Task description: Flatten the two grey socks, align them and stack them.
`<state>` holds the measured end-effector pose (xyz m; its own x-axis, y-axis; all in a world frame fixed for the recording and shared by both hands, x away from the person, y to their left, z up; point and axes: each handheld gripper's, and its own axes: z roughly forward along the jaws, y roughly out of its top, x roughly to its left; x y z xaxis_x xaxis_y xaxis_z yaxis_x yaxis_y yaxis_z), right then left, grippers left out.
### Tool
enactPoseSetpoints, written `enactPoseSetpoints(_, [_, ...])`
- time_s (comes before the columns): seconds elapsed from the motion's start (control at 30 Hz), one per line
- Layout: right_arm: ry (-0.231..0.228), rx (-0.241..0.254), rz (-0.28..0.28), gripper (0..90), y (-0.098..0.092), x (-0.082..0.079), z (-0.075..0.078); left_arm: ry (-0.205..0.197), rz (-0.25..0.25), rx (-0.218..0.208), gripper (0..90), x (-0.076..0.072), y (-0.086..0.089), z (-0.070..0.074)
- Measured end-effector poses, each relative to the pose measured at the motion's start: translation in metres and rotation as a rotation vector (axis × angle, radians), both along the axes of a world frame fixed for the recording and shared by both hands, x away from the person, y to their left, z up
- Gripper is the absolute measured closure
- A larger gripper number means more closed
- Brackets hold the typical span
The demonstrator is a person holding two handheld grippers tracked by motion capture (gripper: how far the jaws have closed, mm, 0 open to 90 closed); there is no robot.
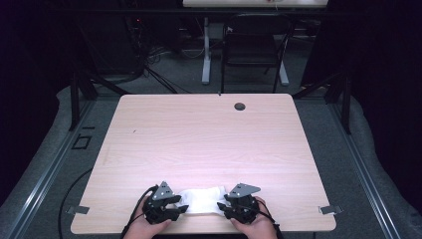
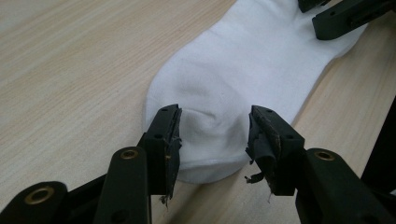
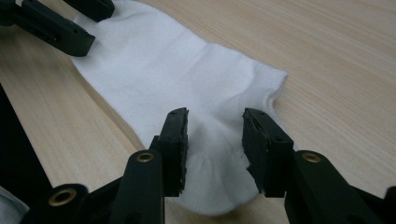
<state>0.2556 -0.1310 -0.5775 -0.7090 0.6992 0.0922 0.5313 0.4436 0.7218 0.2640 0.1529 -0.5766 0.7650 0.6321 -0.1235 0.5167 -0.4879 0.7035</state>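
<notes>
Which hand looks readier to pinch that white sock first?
Neither clearly; slightly the left. Both tongs, left and right, stand open over opposite ends of the sock; the left straddles a raised fold at the rounded end.

Pale wood-grain table [image 1: 199,134], a white sock [image 1: 203,199] flat near its front edge.

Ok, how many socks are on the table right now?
1. A single white sock lies flat at the table's near edge, between the left gripper and right gripper. A second layered beneath it can't be ruled out.
</notes>
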Motion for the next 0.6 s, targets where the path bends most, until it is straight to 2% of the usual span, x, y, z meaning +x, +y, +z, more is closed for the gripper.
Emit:
enactPoseSetpoints(0.23, [0.000, 0.009, -0.013, 60.9, 0.001, 0.004, 0.000, 0.006, 0.016, -0.015, 54.9, 0.005, 0.002, -0.001])
enactPoseSetpoints(0.27, [0.003, -0.002, -0.006, 60.9, 0.001, 0.005, 0.000, 0.008, 0.019, -0.014, 55.1, 0.006, 0.002, -0.001])
enactPoseSetpoints(0.6, [0.009, 0.024, -0.022, 61.2, -0.002, 0.016, 0.000, 0.011, 0.041, -0.028, 55.3, 0.016, 0.000, -0.001])
